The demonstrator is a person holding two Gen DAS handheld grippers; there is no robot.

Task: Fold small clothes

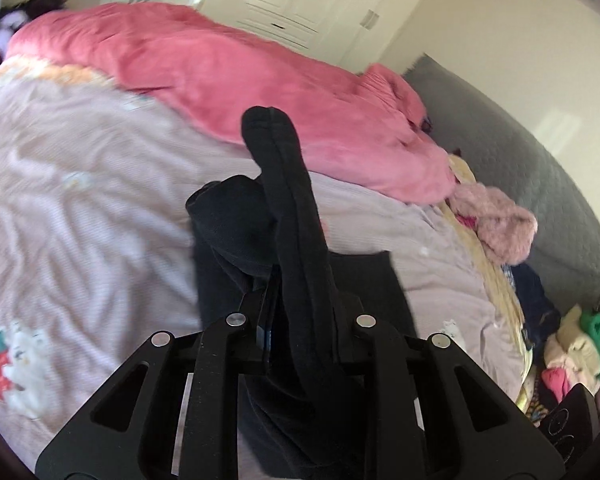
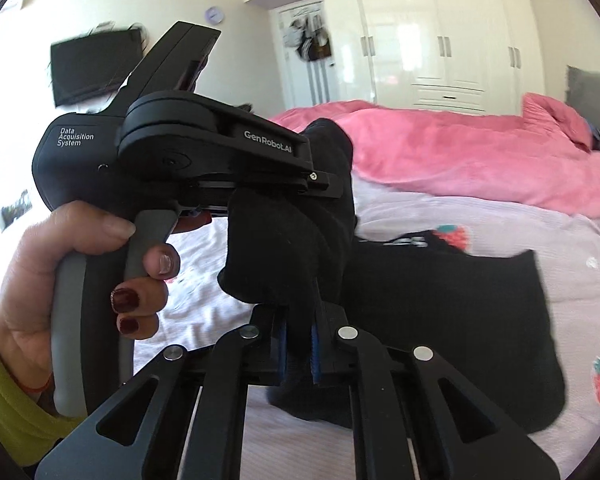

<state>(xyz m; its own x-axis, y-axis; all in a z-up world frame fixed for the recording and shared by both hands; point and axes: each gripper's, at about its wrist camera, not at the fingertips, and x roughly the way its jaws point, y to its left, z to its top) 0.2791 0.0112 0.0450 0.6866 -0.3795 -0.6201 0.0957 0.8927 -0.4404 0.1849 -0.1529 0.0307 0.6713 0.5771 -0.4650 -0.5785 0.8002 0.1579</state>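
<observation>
Both pairs of jaws are clamped on one black knitted sock [image 1: 288, 216]: the left gripper [image 1: 278, 300] pinches it low down, so the long part stands up past the fingers with its rounded end uppermost, while the right gripper [image 2: 298, 344] nips a fold between its blue pads [image 2: 315, 350], the bulk bunched just ahead. In the right wrist view the left gripper [image 2: 260, 168] comes in level from the left and bites the same sock higher up; a hand [image 2: 80, 264] with dark red nails and a yellow-green sleeve [image 2: 4, 400] squeezes its grey trigger. Sock hangs clear above the bed. Under it one flat black garment [image 2: 452, 312] lies spread on the pale lilac ribbed bedsheet [image 1: 80, 200] printed with strawberries and white animals. Open sheet to the left in the left wrist view. One crumpled pink quilt [image 1: 220, 64] closes off the far side. Right edge crowded: one fluffy pink item [image 1: 500, 228], then a mixed heap of clothes [image 1: 572, 352] against the grey quilted headboard [image 1: 540, 168]; pieces in the heap too tangled to count. Room: white wardrobe [image 2: 440, 36], one dark screen [image 2: 96, 64] on the wall, one round lilac clock [image 2: 215, 15]. Count: one sock, two grippers, one hand in view.
</observation>
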